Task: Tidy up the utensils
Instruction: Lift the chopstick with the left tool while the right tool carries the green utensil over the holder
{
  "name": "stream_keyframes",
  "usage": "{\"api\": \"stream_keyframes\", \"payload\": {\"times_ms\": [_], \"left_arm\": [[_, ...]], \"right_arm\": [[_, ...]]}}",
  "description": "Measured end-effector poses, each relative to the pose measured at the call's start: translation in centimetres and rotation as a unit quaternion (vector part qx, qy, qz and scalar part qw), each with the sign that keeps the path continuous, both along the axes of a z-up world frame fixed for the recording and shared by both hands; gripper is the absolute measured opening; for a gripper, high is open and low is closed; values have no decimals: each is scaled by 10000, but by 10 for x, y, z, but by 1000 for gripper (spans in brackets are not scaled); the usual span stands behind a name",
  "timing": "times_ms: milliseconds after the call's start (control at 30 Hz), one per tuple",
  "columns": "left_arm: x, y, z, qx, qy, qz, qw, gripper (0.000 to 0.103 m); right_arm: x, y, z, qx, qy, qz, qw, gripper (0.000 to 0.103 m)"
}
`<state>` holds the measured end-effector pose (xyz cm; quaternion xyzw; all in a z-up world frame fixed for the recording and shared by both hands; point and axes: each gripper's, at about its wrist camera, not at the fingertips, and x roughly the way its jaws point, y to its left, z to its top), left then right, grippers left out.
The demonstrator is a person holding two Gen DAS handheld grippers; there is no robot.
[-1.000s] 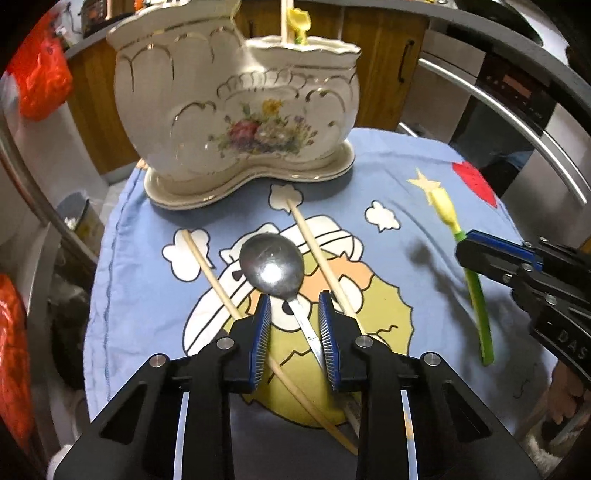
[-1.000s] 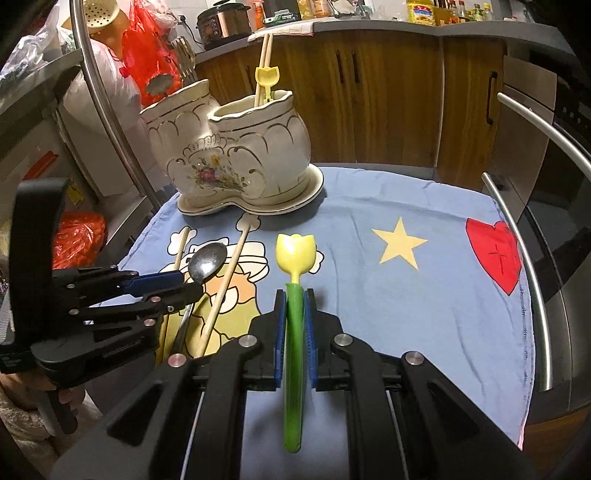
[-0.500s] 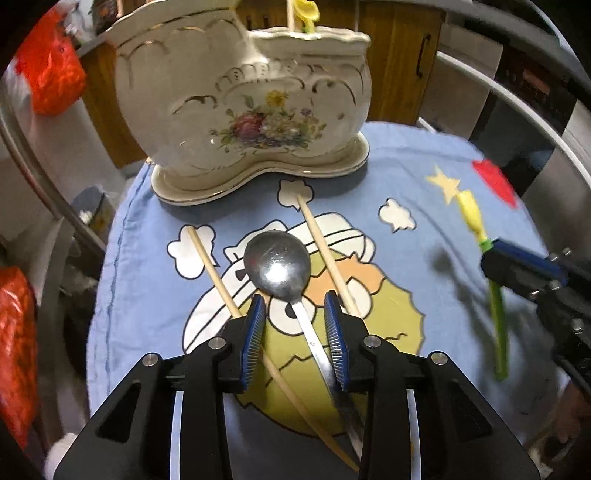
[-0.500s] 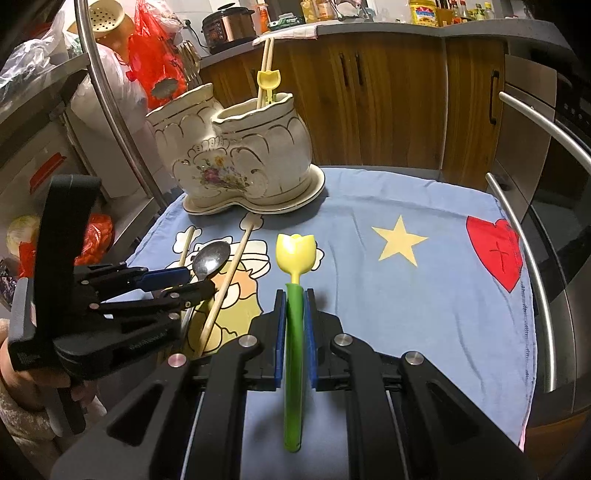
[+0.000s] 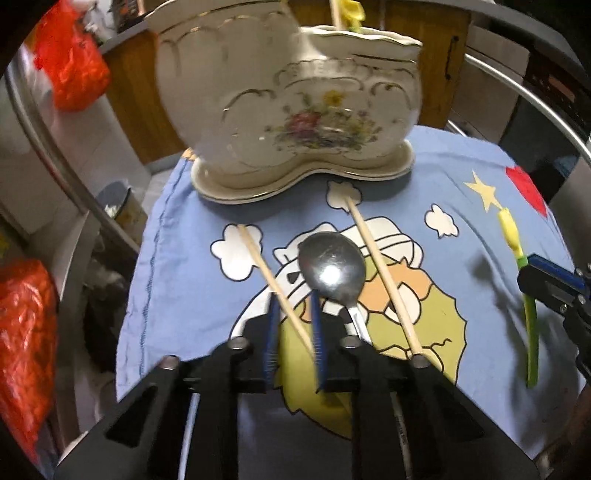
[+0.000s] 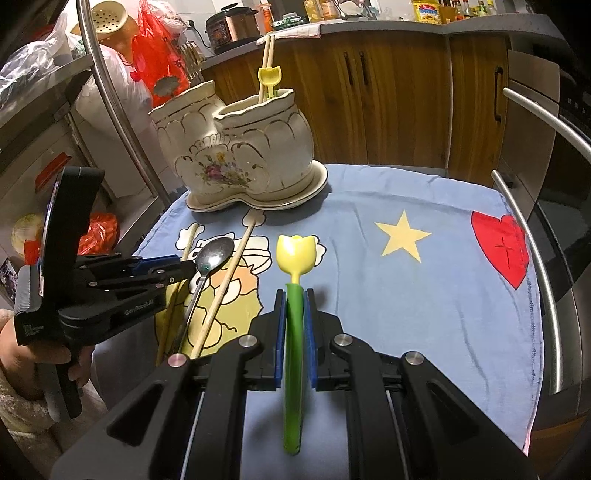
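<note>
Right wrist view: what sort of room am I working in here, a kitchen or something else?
Most likely a home kitchen. Wooden cabinets run under a countertop holding a rice cooker and bottles, and a built-in oven with a steel handle stands at the right.

A metal spoon (image 5: 332,271) is found lying flat on the printed blue cloth, bowl toward the holder, handle running back toward the camera. Two pale wooden chopsticks are laid either side of it: the left chopstick (image 5: 275,288) passes between blue gripper pads, while the right chopstick (image 5: 380,273) lies free. A tulip-shaped utensil (image 6: 293,295), yellow head on a green stem, is seen clamped at the stem. A cream ceramic holder (image 6: 240,151), floral and gilt-trimmed, two-compartment, stands upright on its matching base; two chopsticks and a second yellow tulip piece are held in its right compartment.
</note>
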<state>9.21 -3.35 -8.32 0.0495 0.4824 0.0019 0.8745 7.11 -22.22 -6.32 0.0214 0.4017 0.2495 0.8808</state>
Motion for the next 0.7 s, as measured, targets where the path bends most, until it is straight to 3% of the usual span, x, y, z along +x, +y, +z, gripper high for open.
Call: {"api": "stream_keyframes", "payload": {"times_ms": [333, 700], "left_arm": [[-10, 23, 7, -545, -148, -22, 9984, 5], [-47, 52, 58, -874, -966, -168, 9913, 5]], "right_arm": [[-1, 2, 3, 94, -32, 10, 10000, 9], [1, 16, 23, 108, -219, 35, 9997, 9]]}}
